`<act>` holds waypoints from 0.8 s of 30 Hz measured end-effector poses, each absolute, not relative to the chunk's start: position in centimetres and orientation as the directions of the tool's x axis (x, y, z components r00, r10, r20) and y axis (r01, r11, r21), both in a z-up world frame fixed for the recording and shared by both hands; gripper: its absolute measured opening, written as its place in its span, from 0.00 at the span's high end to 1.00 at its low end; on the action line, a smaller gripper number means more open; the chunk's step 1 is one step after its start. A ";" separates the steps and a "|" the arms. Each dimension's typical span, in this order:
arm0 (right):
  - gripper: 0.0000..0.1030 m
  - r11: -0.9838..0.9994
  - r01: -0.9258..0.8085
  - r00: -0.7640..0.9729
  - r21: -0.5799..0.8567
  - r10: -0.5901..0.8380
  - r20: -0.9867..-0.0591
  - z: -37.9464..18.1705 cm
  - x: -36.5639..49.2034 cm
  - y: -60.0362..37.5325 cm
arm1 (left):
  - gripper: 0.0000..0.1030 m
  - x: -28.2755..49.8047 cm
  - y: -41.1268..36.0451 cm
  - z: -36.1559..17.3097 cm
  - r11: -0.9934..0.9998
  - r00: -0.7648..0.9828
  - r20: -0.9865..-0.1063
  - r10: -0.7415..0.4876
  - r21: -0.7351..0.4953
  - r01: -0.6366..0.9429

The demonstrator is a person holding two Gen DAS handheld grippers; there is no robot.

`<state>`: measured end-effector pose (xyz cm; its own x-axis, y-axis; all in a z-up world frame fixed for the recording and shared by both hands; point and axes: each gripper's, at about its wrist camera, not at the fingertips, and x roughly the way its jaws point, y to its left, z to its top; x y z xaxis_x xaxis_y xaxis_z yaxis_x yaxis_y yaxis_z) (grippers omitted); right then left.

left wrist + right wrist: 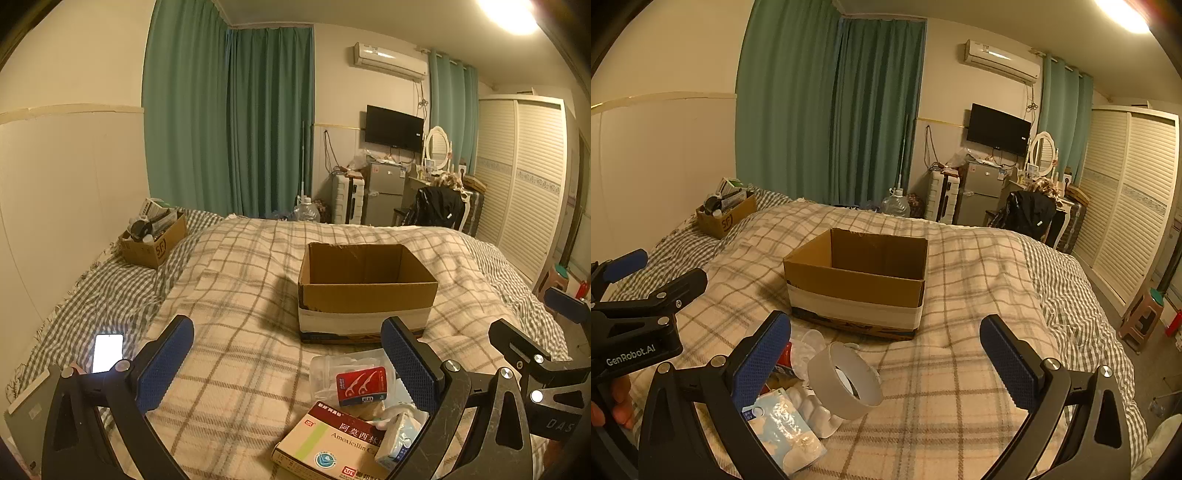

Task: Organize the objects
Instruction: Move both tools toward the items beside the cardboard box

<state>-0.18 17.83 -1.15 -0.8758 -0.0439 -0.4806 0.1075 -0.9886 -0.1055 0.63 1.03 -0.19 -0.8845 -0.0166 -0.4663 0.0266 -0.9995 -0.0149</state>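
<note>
Open cardboard box (857, 280) on plaid bed (979, 295), long axis 9–3. Frosted tape roll (846, 380) tipped, hole facing 5. Left gripper (288, 369) & right gripper (886, 362) jaws wide, holding nothing.

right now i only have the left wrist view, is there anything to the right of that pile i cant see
Observer: Yes, a roll of translucent tape lies tilted on the blanket beside the pile, its opening facing the right gripper.
Operator: is that gripper holding anything
Observer: No, its jaws stand wide open and the tape lies between them, untouched.
Operator: and the pale packet by my right finger, what is it
Observer: A light blue and white soft pouch, lying flat just in front of a white moulded plastic tray.
</note>
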 end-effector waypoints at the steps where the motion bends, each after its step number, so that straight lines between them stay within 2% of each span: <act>1: 0.00 -0.988 0.108 -0.875 -0.106 -0.044 -0.482 -1.2 -0.2 17.8 | 0.00 0.6 1.0 -0.2 -1.000 -0.884 -0.467 -0.016 -0.015 0.026; 24: 0.00 -0.985 0.132 -0.867 -0.114 -0.058 -0.496 -1.4 -0.5 17.4 | 0.00 0.5 0.9 -0.4 -0.999 -0.877 -0.480 -0.022 -0.012 0.032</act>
<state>-0.49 17.41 -1.41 -0.8665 -0.0585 -0.4957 0.1319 -0.9846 -0.1144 0.46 0.88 -0.36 -0.8767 -0.0221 -0.4804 0.0319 -0.9994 -0.0123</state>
